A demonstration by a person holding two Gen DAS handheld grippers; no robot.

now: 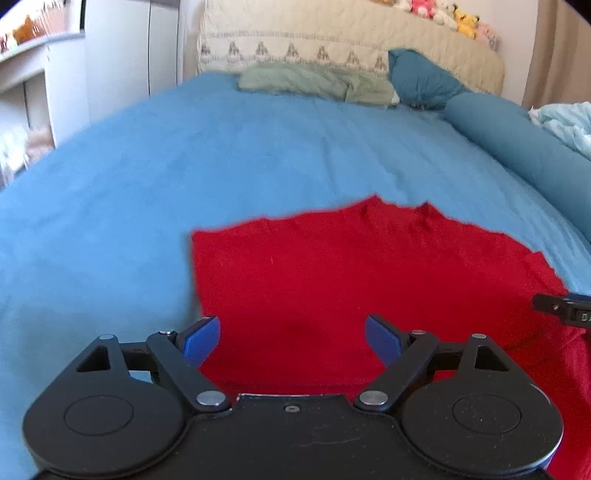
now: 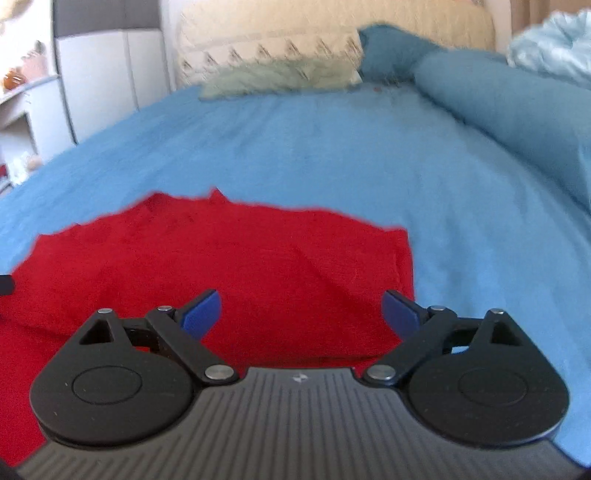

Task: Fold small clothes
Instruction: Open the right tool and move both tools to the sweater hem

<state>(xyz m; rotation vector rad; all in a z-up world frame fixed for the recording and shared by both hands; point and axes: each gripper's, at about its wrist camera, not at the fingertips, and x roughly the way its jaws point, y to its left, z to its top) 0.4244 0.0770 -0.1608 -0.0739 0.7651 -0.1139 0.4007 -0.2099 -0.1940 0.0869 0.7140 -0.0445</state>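
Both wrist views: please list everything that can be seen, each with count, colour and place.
red garment: one, red, spread on the bedsheet under both grippers
bedsheet: one, light blue, covers the bed
green cloth: one, pale green, crumpled at the far end
pillow: one, teal, far right
bolster: one, teal, along the right edge
headboard cover: one, cream, patterned, behind
plush toys: several, pink, yellow, white, on top
left gripper: one, black, blue pads, open
right gripper: one, black, blue pads, open

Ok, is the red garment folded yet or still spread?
Mostly spread: the red garment lies flat on the blue bedspread. A raised crease near its close edge may be a fold; cannot tell.
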